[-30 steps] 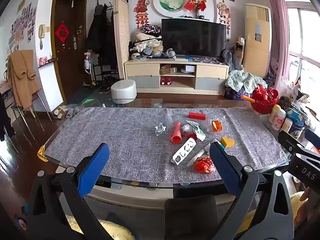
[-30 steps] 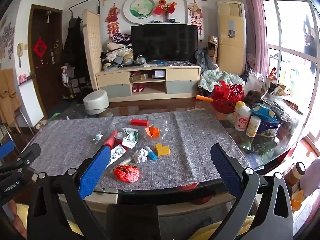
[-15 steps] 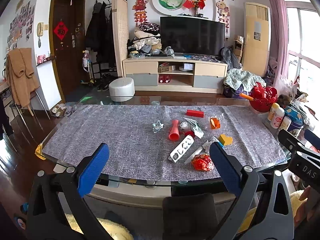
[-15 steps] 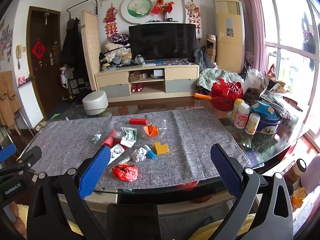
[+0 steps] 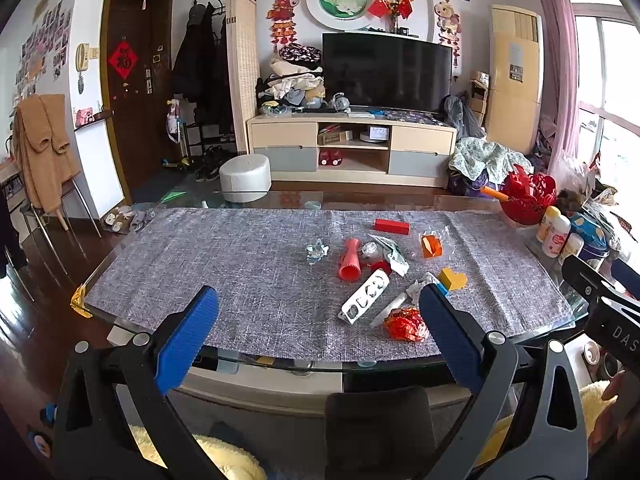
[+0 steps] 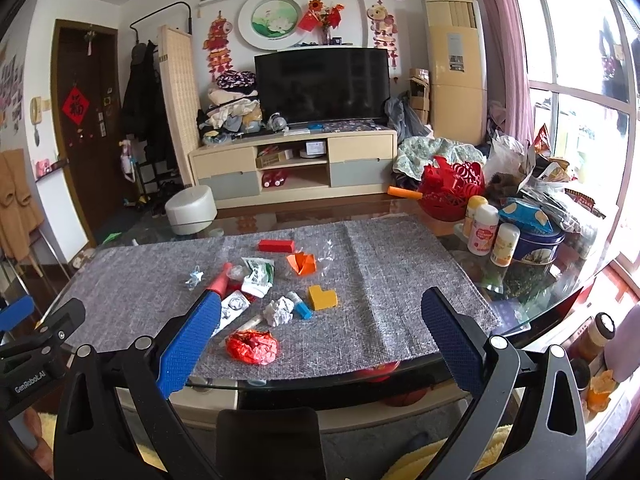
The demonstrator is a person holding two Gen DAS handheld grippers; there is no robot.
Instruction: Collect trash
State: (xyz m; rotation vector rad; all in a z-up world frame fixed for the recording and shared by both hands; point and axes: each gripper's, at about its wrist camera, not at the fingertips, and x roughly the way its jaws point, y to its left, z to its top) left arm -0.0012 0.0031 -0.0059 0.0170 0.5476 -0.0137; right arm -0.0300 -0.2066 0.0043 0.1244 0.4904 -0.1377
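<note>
A pile of trash and small items lies on a grey cloth over a glass table. A crumpled red wrapper lies nearest the front edge. A white paper ball, a green-white packet, a clear crinkled wrapper and an orange folded paper lie among a red block, a yellow block and a white power strip. My left gripper and my right gripper are both open and empty, held before the table's front edge.
Bottles, a blue tin, a red basket and bags crowd the table's right end. A dark chair back stands under the front edge. A TV stand and white stool are beyond.
Both grippers have risen and tipped slightly, so the table sits lower in view. Nothing on the table has moved. Both stay open.
</note>
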